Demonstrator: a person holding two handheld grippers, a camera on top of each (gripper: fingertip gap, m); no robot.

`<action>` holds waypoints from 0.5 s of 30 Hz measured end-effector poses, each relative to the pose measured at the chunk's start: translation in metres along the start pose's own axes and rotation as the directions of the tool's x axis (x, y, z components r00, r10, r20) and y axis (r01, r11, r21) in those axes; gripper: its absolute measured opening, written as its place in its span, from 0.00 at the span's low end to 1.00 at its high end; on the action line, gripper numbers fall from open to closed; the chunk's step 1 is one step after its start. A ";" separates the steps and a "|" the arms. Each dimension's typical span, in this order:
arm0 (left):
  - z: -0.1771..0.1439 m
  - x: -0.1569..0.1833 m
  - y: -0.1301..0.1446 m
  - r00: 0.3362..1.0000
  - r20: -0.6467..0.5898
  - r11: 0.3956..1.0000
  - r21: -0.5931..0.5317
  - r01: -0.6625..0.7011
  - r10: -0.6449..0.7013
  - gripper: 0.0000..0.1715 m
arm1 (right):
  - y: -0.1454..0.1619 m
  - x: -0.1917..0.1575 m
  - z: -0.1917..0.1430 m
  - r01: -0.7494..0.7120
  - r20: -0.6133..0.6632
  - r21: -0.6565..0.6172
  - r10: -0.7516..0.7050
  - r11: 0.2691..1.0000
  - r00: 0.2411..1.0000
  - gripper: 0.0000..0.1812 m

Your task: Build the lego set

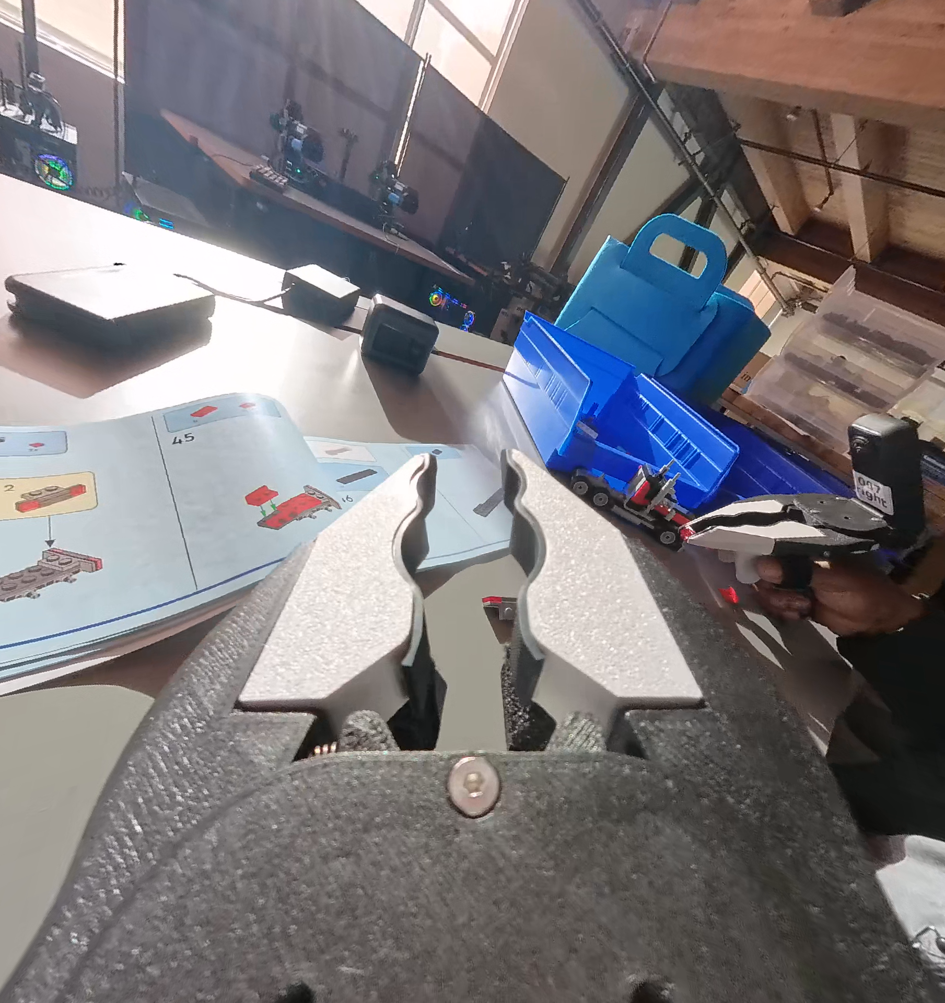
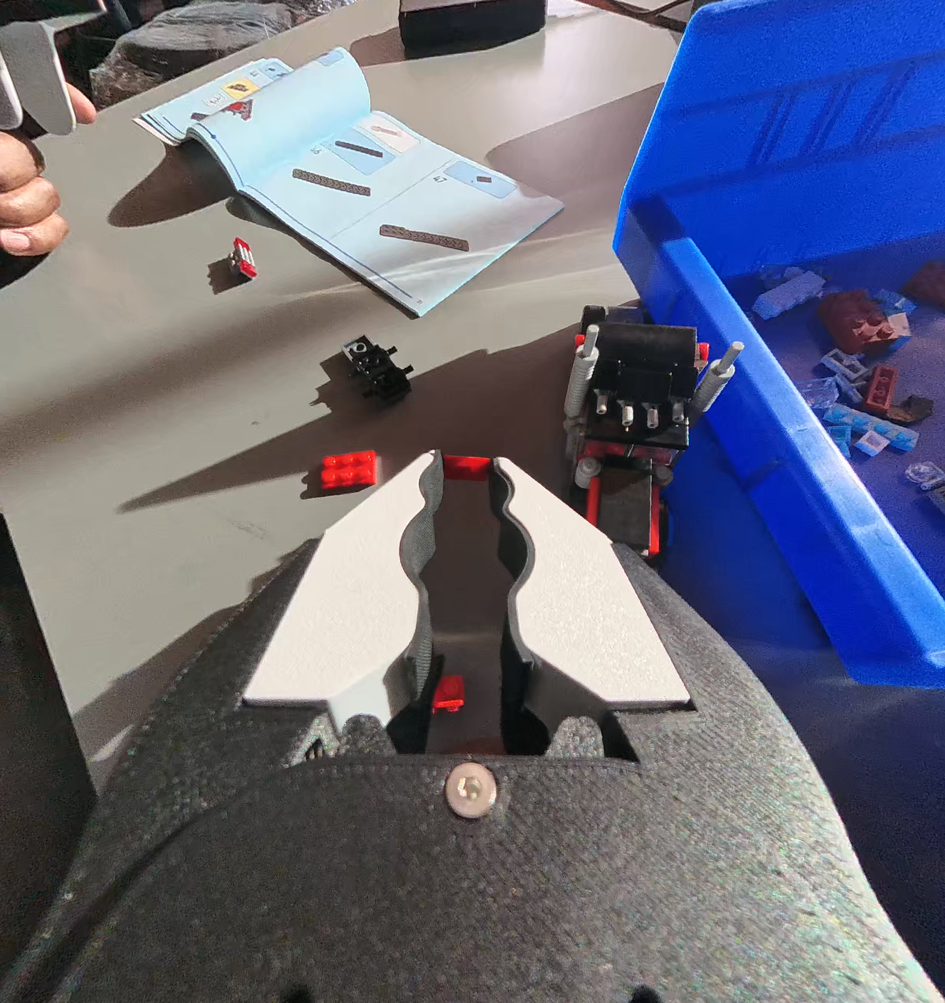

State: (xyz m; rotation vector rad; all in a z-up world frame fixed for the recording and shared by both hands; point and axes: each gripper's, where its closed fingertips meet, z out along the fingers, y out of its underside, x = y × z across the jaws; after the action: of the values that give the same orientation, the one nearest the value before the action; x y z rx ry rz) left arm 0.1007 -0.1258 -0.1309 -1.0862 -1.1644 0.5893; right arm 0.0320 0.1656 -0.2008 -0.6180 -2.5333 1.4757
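My right gripper (image 2: 465, 461) is shut on a small red plate (image 2: 464, 468) held at its fingertips, low over the grey table just left of the black-and-red lego truck (image 2: 633, 412). It also shows in the left wrist view (image 1: 690, 532), with the truck (image 1: 649, 499) behind it. On the table lie a red 2x3 plate (image 2: 349, 470), a black wheel-holder piece (image 2: 378, 369), a small red-and-grey assembly (image 2: 242, 258) and a tiny red piece (image 2: 448, 694). My left gripper (image 1: 467, 461) is open and empty, raised over the open instruction booklet (image 1: 133, 515).
A blue bin (image 2: 730, 380) with several loose bricks stands right of the truck. A blue felt bag (image 1: 671, 315) is behind it. Black boxes (image 1: 112, 298) and a small camera (image 1: 399, 336) sit at the table's far side. A hand (image 2: 9, 195) holds the left gripper. My hands' fingertips stand some 30 centimeters from each other.
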 end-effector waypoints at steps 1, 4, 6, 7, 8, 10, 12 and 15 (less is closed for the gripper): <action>0.000 -0.001 -0.001 1.000 0.002 1.000 0.004 0.001 -0.001 0.14 | 0.000 0.000 0.000 -0.002 0.004 -0.002 0.002 1.000 1.000 0.11; 0.002 0.001 0.002 1.000 -0.003 1.000 -0.021 -0.005 0.004 0.14 | 0.000 -0.003 0.000 -0.003 0.026 -0.002 0.003 1.000 1.000 0.11; 0.005 0.002 0.006 1.000 0.002 0.999 -0.044 -0.025 0.025 0.13 | 0.001 -0.005 0.000 -0.004 0.045 -0.003 0.004 1.000 0.999 0.11; 0.006 0.002 0.007 0.999 0.013 0.998 -0.055 -0.041 0.041 0.12 | 0.001 -0.006 0.000 -0.004 0.055 -0.005 0.004 1.000 0.998 0.11; 0.007 0.001 0.009 0.998 0.030 0.996 -0.067 -0.056 0.058 0.12 | 0.001 -0.007 0.000 -0.005 0.064 -0.008 0.006 1.000 0.998 0.11; 0.010 0.001 0.010 0.995 0.057 0.994 -0.071 -0.077 0.081 0.12 | 0.002 -0.009 0.000 -0.009 0.084 -0.015 0.010 1.000 0.996 0.11; 0.013 0.006 0.008 0.995 0.052 0.996 -0.053 -0.078 0.080 0.12 | 0.001 -0.010 0.001 -0.010 0.096 -0.016 0.011 1.000 0.995 0.11; 0.015 0.019 0.009 0.998 0.015 0.997 -0.059 -0.054 0.055 0.12 | -0.006 -0.017 0.000 -0.021 0.120 0.008 0.020 1.000 0.993 0.10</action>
State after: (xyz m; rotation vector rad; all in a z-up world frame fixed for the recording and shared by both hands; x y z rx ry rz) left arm 0.0941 -0.1009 -0.1310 -1.1682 -1.1757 0.6103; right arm 0.0461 0.1558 -0.1945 -0.5722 -2.6149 1.5750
